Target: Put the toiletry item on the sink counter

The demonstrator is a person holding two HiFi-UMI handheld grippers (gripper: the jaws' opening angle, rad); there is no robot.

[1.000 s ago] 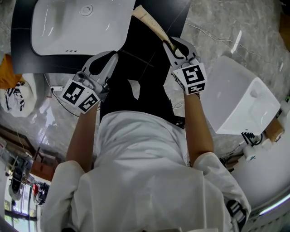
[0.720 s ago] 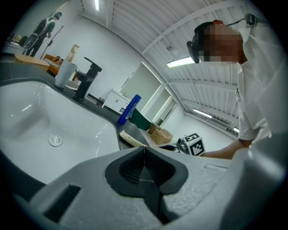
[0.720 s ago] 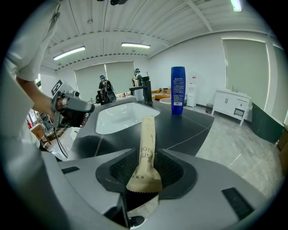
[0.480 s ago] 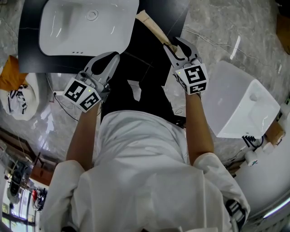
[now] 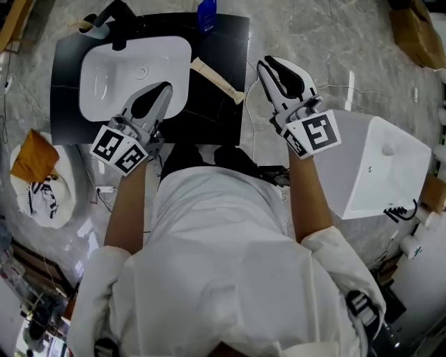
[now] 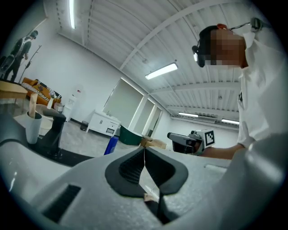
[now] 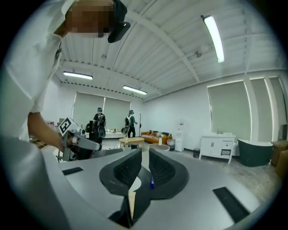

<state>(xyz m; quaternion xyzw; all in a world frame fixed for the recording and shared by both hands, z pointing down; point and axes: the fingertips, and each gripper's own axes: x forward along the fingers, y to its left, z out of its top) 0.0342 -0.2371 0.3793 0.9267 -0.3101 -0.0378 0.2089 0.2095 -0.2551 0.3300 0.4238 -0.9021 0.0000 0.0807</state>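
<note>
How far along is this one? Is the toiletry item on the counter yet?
Done: the tan toiletry item lies on the black sink counter beside the basin, free of both grippers. In hand: nothing; the right gripper is closing, empty; the left gripper is shut. Left: nothing visible.

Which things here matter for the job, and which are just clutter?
Job:
- tan toiletry item, lying on the counter
- black counter
- white sink

Lying about:
- blue bottle
- orange bag
- white box
- cardboard box
</note>
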